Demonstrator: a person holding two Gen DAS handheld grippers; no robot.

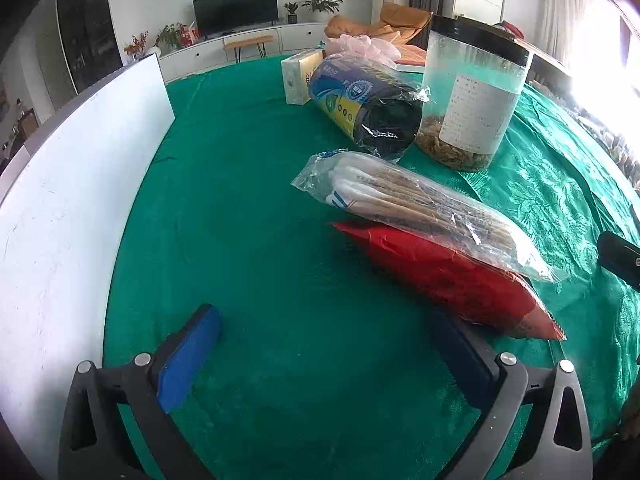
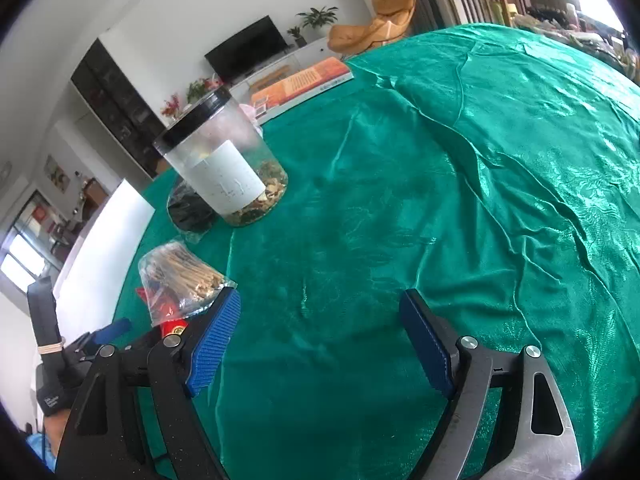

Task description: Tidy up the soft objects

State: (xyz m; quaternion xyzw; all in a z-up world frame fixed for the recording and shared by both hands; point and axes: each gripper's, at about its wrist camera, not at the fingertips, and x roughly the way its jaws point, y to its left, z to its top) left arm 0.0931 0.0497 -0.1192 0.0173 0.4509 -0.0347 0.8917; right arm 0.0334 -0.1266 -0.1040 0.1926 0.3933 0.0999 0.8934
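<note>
A clear bag of cotton swabs (image 1: pixel 420 208) lies across a red packet (image 1: pixel 452 280) on the green cloth (image 1: pixel 260 220). Behind them lies a blue-labelled roll of black bags in plastic wrap (image 1: pixel 364 100), with a tissue pack (image 1: pixel 298 76) and pink plastic (image 1: pixel 360 46) further back. My left gripper (image 1: pixel 324 332) is open just above the cloth, its right finger beside the red packet's near end. My right gripper (image 2: pixel 320 328) is open over bare cloth, with the swab bag (image 2: pixel 180 280) and red packet (image 2: pixel 172 320) just left of its left finger.
A tall clear jar with a black lid (image 1: pixel 472 92) (image 2: pixel 224 164) holds dried bits and stands beside the roll. A white board (image 1: pixel 80 184) stands along the left edge. An orange book (image 2: pixel 304 80) lies at the far edge. The left gripper's body (image 2: pixel 52 352) shows at the lower left.
</note>
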